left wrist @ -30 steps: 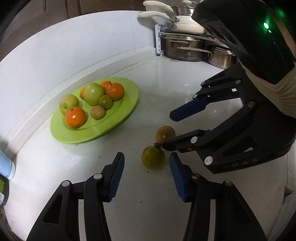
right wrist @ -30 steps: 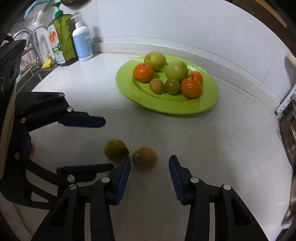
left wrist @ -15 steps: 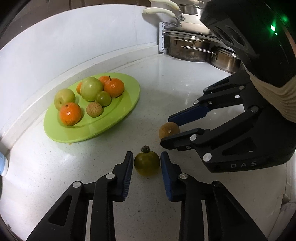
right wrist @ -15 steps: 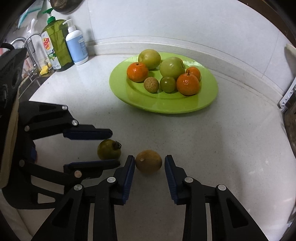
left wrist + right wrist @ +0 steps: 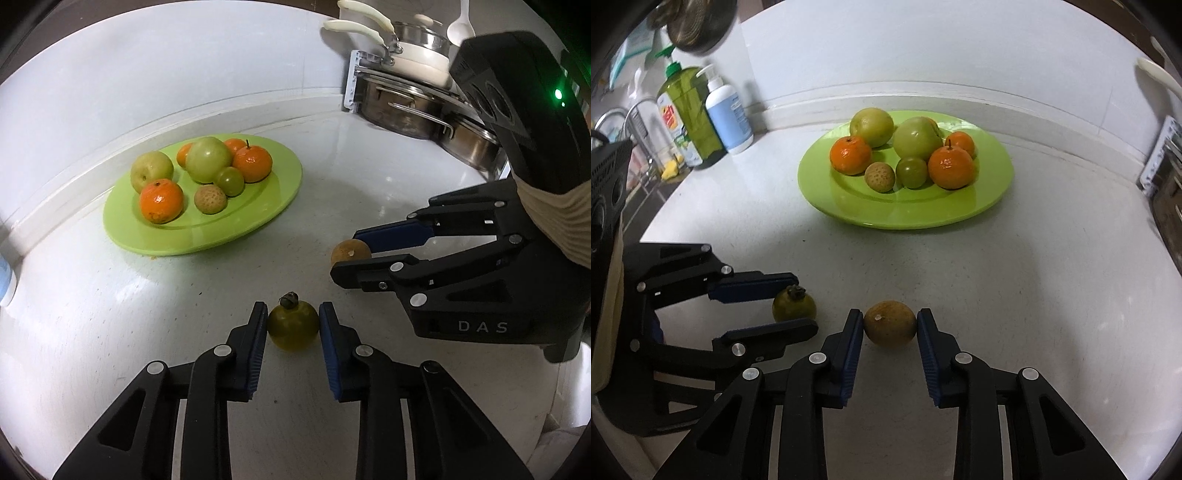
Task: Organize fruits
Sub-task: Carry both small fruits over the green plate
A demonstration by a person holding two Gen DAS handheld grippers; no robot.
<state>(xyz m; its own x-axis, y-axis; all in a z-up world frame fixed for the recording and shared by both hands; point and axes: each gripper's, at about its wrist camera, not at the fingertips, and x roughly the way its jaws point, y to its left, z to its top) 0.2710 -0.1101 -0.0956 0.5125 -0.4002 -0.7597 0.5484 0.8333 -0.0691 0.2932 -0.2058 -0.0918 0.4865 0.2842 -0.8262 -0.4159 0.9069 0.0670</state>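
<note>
A small olive-green fruit (image 5: 293, 329) with a dark stem sits on the white counter, and my left gripper (image 5: 293, 314) is shut on it, blue pads against both sides. Just to its right, a round brown fruit (image 5: 890, 324) lies on the counter with my right gripper (image 5: 890, 319) shut on it. Each view shows the other gripper from the side: the right gripper (image 5: 345, 253) around the brown fruit (image 5: 350, 251), the left gripper (image 5: 803, 306) around the green fruit (image 5: 793, 305). Beyond them stands a lime-green plate (image 5: 964, 210) with several oranges, green fruits and a brown one.
Steel pots and a white pan (image 5: 413, 107) are stacked at the counter's far right corner. A green soap bottle (image 5: 689, 114) and a white pump bottle (image 5: 727, 114) stand by the sink at the left. A white wall runs behind the plate (image 5: 258, 218).
Both grippers closed from open onto their fruits: the left on the green fruit, the right on the brown one. Both wrists rolled slightly, so the scene tilted.
</note>
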